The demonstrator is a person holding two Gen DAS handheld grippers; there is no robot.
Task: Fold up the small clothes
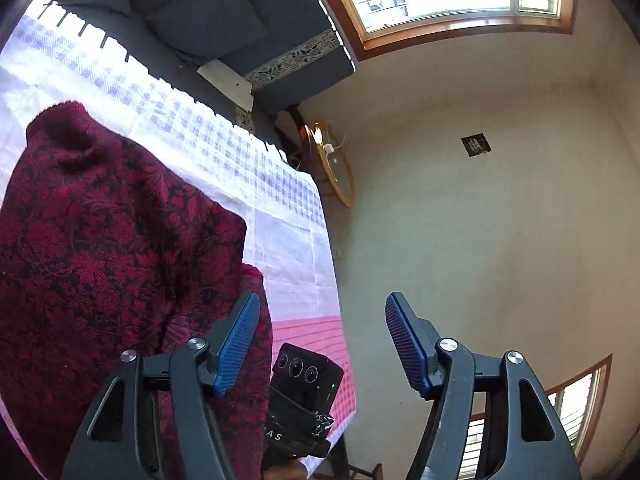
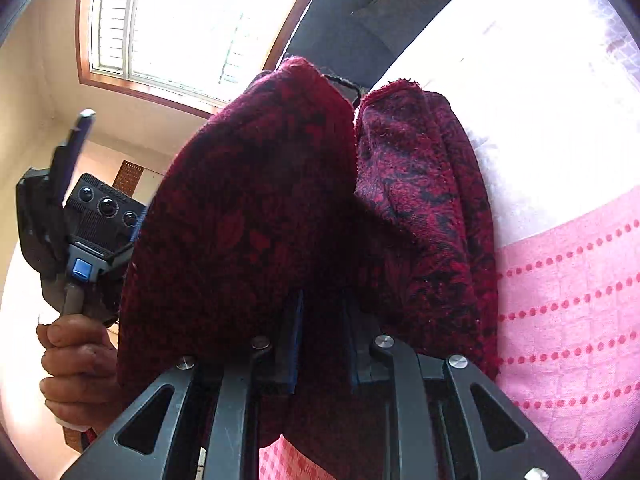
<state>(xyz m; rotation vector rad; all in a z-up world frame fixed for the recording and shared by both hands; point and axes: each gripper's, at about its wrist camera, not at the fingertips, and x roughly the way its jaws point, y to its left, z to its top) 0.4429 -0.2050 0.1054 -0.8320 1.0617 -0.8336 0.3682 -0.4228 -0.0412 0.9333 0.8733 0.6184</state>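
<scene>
Left wrist view: dark red patterned sweater (image 1: pixel 112 248) lies on the white-and-pink tablecloth (image 1: pixel 288 240), left of the left gripper (image 1: pixel 318 340); jaws spread wide, nothing between them, left pad just over the sweater's edge. Sweater's long axis runs from near the camera to the far-left collar.

Right wrist view: right gripper (image 2: pixel 320 340) clamps a raised sweater (image 2: pixel 248 216) fold, 2 humps draping forward. A hand (image 2: pixel 76 364) holds the left gripper (image 2: pixel 76 168) upright at left.
</scene>
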